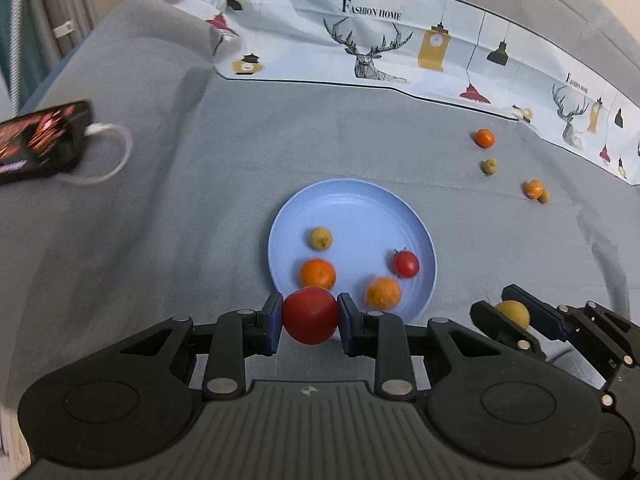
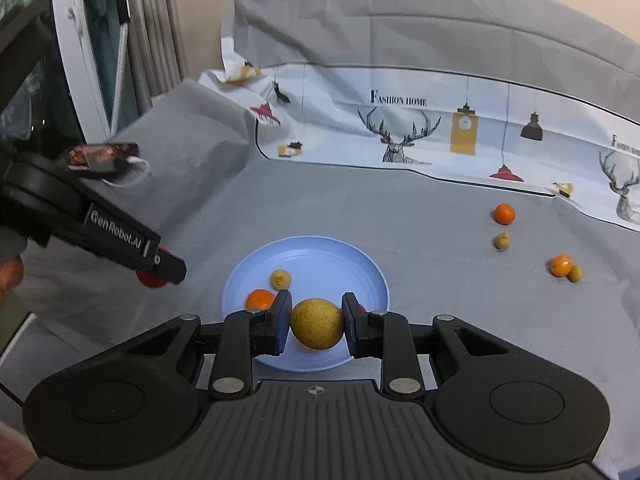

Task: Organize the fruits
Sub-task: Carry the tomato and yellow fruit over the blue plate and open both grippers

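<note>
At the near rim of the blue plate, the left claw is clamped on a red tomato, pads tight against both sides, tomato just over the plate's front edge. Right next to it, the right claw grips a yellow-green round fruit the same way, jaws nearly closed, fruit hanging above the plate's near half. In the left wrist view the right claw shows at lower right w/ that fruit between its fingers.

On the plate: a small yellow-green fruit toward the back, an orange front left, a second orange front right, and a small red tomato w/ a green stem on the right side. All four lie apart from each other.

Beyond the plate, to the right on the grey cloth-covered surface, four more pieces sit loose: an orange farthest back, a small green fruit just in front of it, then another orange touching a little green fruit.

Far left, a phone w/ a lit screen lies on the cloth, a white cable plugged in and looping away. Along the back runs a white printed sheet w/ deer heads, lamps and the words "Fashion Home".
</note>
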### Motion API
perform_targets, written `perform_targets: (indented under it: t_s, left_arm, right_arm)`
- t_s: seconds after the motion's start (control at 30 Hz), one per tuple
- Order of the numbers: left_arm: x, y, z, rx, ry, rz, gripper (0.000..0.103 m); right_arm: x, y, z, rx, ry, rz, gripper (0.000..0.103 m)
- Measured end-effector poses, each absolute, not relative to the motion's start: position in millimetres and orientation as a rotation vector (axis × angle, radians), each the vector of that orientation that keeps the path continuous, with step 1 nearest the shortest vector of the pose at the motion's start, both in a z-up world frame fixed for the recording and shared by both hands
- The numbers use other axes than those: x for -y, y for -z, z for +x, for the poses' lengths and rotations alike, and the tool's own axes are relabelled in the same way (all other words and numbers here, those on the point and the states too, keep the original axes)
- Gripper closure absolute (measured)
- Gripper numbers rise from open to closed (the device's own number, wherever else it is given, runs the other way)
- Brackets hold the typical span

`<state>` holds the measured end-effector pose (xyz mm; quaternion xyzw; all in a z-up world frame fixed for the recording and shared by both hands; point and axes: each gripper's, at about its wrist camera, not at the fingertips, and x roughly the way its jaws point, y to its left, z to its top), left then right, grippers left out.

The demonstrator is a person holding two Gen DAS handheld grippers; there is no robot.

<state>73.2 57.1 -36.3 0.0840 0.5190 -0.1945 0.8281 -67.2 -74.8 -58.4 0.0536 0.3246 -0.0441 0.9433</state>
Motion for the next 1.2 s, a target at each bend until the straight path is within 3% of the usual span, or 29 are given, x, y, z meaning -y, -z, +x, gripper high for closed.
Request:
perform_targets:
  t_s: [0.5,0.53,0.57,0.63,0.7,0.8,1.0,1.2]
  left_arm:
    - [6.6,118.4,156.0,-1.183,0.451,0.294,0.071]
    - [6.4,120.9,158.2,-1.192,0.448,0.294,0.063]
    - [5.4,121.5,160.7,-1.199,0.448,0.288,0.037]
    - [-0.7,116.7,162.4,-1.191,0.449,0.261,0.002]
    - [-13.0,104.5,157.1,-1.146,0.445,0.227,0.0]
    - [-26.3,91.9,143.5,-1.15,0.428,0.241,0.0]
    - [-63.6,66.7,88.1,-1.183,0.345,0.244,0.0]
    - [-89.2,35.8,31.6,-1.133,0.308,0.251,0.0]
  right_arm:
    - [85.5,136.0,31.1,-0.795,-0.012,-0.099,0.074]
    - [84.2,140.6,35.8,-0.811,-0.026,-0.104,0.074]
    - [84.0,143.6,39.3,-0.823,-0.038,-0.103,0.074]
    - [83.4,144.3,42.2,-0.829,-0.047,-0.1,0.062]
    - [82.0,139.9,38.2,-0.821,-0.037,-0.11,0.038]
    - [81.1,128.5,17.9,-0.806,-0.007,-0.095,0.024]
    - [83.7,98.0,-33.8,-0.85,0.048,0.108,0.015]
    - [74.1,54.8,-84.1,-0.755,0.096,0.178,0.008]
